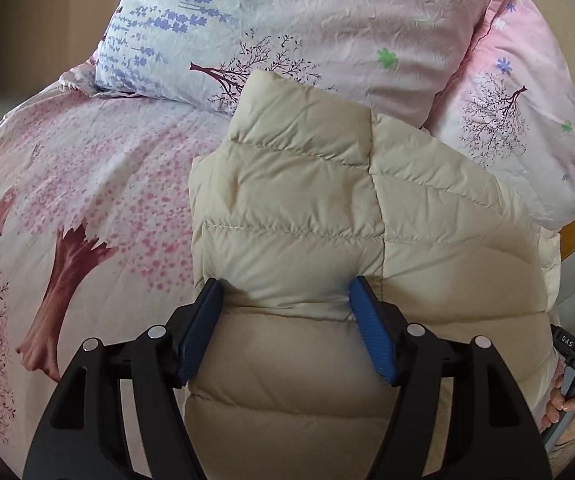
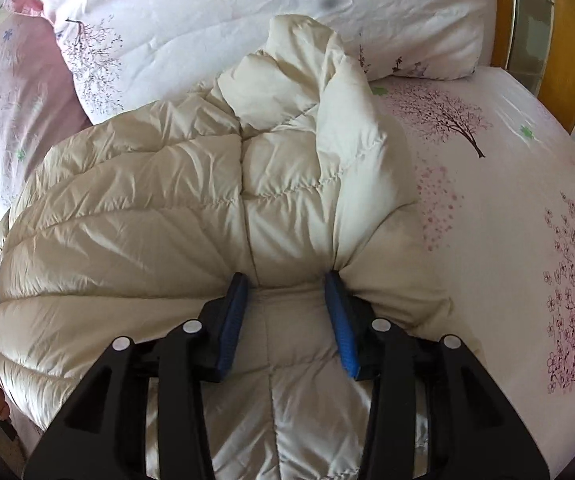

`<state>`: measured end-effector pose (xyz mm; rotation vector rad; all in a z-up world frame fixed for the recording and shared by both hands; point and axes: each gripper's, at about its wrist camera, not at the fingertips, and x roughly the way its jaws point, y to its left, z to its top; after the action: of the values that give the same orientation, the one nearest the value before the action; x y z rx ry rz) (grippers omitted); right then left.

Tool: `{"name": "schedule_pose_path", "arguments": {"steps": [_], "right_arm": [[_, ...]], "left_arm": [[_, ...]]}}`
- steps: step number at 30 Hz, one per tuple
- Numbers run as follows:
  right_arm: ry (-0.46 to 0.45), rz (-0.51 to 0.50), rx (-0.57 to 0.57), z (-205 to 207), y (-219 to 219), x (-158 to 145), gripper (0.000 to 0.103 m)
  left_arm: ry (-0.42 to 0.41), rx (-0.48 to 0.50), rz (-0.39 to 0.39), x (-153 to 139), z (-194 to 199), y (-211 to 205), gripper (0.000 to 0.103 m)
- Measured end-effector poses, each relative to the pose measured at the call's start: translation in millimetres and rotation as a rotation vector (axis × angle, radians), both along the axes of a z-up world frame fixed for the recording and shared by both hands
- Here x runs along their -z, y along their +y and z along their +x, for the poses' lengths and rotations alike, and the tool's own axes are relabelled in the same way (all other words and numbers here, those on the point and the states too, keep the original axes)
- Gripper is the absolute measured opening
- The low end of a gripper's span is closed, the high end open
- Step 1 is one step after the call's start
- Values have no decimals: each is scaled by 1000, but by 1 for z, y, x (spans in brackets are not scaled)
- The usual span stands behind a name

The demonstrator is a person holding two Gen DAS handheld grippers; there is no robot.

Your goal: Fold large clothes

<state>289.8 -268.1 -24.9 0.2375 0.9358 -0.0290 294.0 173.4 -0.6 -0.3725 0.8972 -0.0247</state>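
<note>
Both claws, left claw [image 1: 285, 294] and right claw [image 2: 285, 282], pinch folds of the cream puffer jacket [image 1: 307, 208] bulging between their pads.

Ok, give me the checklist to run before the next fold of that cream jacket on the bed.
1. Left gripper holds the cream quilted puffer jacket: ok, padding fills the gap between its pads.
2. Right gripper holds the jacket: ok, fabric puckers at its pads.
3. Jacket lies flat: not ok, a bunched part stands up at the far end.
4. Jacket clear of the floral pillow: not ok, its far edge overlaps it.
5. Bare pink tree-print bedsheet beside the jacket: ok.
6. Near hem straight: cannot tell, hidden under the grippers.
</note>
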Motion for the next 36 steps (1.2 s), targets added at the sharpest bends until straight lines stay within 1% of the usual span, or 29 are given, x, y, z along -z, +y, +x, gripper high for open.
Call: {"name": "schedule_pose_path", "arguments": {"steps": [1, 2, 3, 4, 6, 7, 8, 10, 11, 14, 16, 18, 22, 24, 26, 28, 29, 31, 34, 36], "right_arm": [[-6, 19, 6, -6, -1, -3, 45], [-22, 54, 15, -21, -2, -10, 49], [-48, 86, 20, -34, -5, -20, 60], [-80, 111, 32, -46, -10, -27, 70], [-151, 157, 80, -75, -23, -42, 78], [-171, 181, 105, -87, -29, -47, 81], [-182, 219, 141, -100, -38, -49, 81], [-178, 311, 198, -116, -57, -44, 82], [-167, 379, 230, -125, -66, -37, 82], [-110, 522, 280, -127, -85, -15, 82], [-73, 558, 296, -130, -85, -3, 82], [-42, 589, 301, -128, -84, 7, 81], [1, 682, 321, -122, -83, 23, 81], [-9, 692, 332, -117, -81, 25, 81], [-26, 694, 342, -114, -81, 26, 81], [-35, 703, 346, -111, -80, 26, 78], [-42, 702, 351, -109, -79, 26, 77], [-52, 708, 356, -108, -80, 27, 71], [-73, 731, 370, -108, -82, 30, 64], [-85, 744, 373, -109, -84, 31, 63]], "left_arm": [[2, -3, -23, -3, -5, 3, 67], [-1, 1, -47, -4, -10, 6, 67], [-10, 6, -79, -6, -18, 11, 67], [-25, 8, -130, -10, -31, 19, 68], [-38, 0, -194, -13, -50, 30, 71], [-43, -8, -245, -13, -62, 38, 71], [-44, -18, -295, -12, -75, 44, 72], [-42, -29, -351, -9, -95, 49, 72], [-36, -31, -361, -8, -105, 48, 72], [-18, -15, -360, -4, -124, 40, 72], [5, -8, -347, -1, -131, 33, 72], [17, -4, -354, 3, -135, 29, 72], [73, -7, -400, 15, -137, 18, 72], [80, 1, -402, 17, -134, 13, 72], [91, -15, -391, 19, -128, 9, 72], [100, -35, -407, 22, -122, 10, 72], [101, -51, -419, 23, -118, 11, 72], [94, -77, -440, 25, -114, 14, 72], [82, -126, -500, 28, -110, 22, 72], [67, -157, -537, 32, -110, 28, 71]]}}
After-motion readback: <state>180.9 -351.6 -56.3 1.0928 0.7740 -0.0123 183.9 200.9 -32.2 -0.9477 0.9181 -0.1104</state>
